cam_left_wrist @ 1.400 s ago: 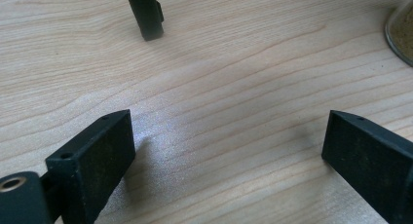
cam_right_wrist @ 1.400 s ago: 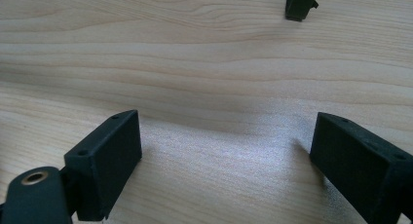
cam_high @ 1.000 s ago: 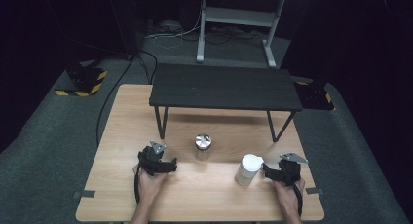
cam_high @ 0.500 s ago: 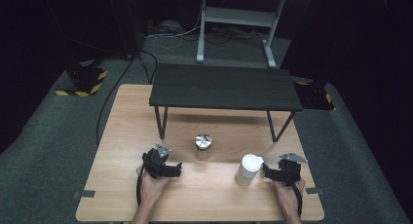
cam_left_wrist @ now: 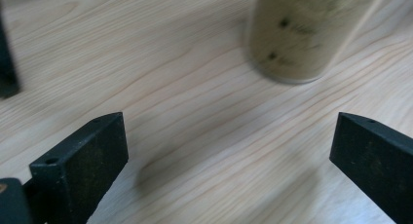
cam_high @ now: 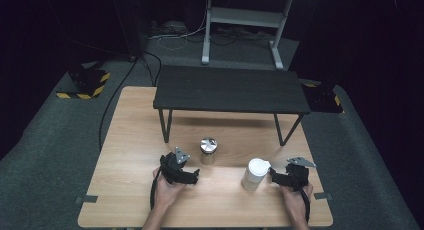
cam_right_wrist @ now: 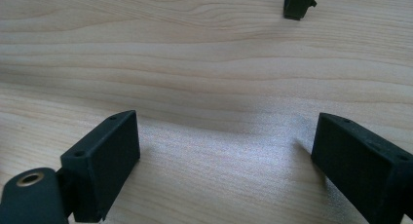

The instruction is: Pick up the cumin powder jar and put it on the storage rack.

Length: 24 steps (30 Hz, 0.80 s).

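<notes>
1. Two containers sit on my table [cam_high: 125, 155]: a metal-lidded jar [cam_high: 208, 150] centre, a white cup [cam_high: 255, 174] at 4 o'clock.
2. I judge the jar rigid, slippery; grip mid-wall.
3. My left gripper [cam_high: 186, 174], jaws apart, sits at the jar's 8 o'clock.
4. My right gripper [cam_high: 278, 177], also spread, is beside the cup.

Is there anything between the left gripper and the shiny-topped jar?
No. In the left gripper view, bare wooden tabletop runs from the open jaws of the left gripper to the jar.
</notes>
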### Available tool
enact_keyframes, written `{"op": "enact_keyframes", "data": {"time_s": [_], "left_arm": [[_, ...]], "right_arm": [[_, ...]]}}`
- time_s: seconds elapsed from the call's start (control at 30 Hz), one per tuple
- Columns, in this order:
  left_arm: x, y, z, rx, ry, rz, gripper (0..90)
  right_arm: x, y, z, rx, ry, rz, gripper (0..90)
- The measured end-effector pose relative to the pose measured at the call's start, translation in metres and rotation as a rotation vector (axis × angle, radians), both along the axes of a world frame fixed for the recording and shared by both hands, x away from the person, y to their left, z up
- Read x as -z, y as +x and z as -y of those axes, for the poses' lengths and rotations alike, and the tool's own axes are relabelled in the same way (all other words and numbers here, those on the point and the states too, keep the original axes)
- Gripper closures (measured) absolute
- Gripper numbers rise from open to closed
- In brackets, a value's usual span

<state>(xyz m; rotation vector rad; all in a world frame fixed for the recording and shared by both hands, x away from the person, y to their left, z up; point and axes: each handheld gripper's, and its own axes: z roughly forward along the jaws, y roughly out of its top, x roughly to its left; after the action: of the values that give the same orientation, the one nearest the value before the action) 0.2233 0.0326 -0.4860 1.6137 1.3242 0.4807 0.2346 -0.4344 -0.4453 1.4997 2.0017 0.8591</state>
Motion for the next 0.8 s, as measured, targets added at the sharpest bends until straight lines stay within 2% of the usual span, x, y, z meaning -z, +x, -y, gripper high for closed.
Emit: {"op": "enact_keyframes", "data": {"time_s": [0.03,0.07,0.13,0.17,0.43,0.57,0.6,0.63,0.67,0.7,0.73,0.8], "left_arm": [[0.000,0.000,0.000,0.000,0.000,0.000,0.6],[-0.001,0.003,0.003,0.021,-0.003,-0.006,0.6],[0.000,0.004,0.006,0.019,-0.016,-0.005,0.6],[-0.001,0.008,0.010,0.038,-0.017,-0.008,0.6],[-0.002,0.015,0.021,0.064,-0.030,-0.006,1.1],[-0.004,0.023,0.026,0.064,-0.051,-0.008,1.7],[-0.015,0.031,0.018,0.136,0.044,-0.030,1.9],[-0.040,0.046,0.004,0.287,0.262,-0.082,2.1],[-0.017,0.034,0.018,0.142,0.048,-0.036,2.3],[-0.040,0.049,0.006,0.286,0.253,-0.078,2.6],[-0.016,0.036,0.021,0.134,0.029,-0.030,2.8],[-0.016,0.037,0.022,0.132,0.027,-0.030,3.4]], "right_arm": [[0.000,0.000,0.000,0.000,0.000,0.000,9.5],[0.000,0.000,0.000,0.000,0.000,0.000,9.5],[0.000,0.000,0.000,0.001,0.000,0.000,9.5],[0.000,0.000,0.000,0.001,0.000,0.000,9.5],[0.000,0.000,-0.001,0.003,0.000,0.000,9.5],[0.000,0.000,-0.001,0.004,-0.001,0.001,9.6],[0.000,0.000,-0.001,0.005,-0.001,0.001,9.6],[0.000,0.000,-0.001,0.005,-0.001,0.001,9.6],[0.000,0.000,-0.001,0.005,-0.001,0.001,9.6],[0.000,0.000,-0.001,0.005,-0.001,0.001,9.6],[0.000,0.000,-0.001,0.005,-0.001,0.001,9.6],[0.000,0.000,-0.001,0.005,-0.001,0.001,9.6]]}}
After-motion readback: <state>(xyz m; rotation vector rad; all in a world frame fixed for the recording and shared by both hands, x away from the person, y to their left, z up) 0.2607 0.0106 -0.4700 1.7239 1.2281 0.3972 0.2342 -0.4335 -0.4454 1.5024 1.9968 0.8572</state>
